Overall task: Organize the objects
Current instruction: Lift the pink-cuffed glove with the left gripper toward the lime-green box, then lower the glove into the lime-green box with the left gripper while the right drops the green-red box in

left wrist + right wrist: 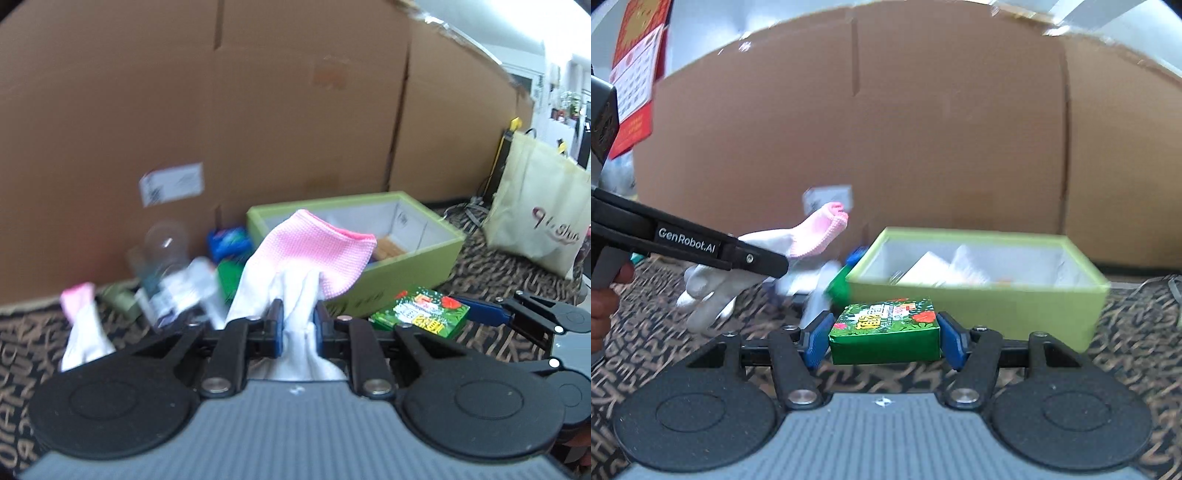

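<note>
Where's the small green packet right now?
In the right wrist view the small green packet sits clamped in the right gripper, lifted off the patterned cloth, just in front of the green box.

Brown patterned cloth surface (1126, 354) bearing green open box (979, 306), second glove (79, 332), cream tote bag (535, 206).
</note>
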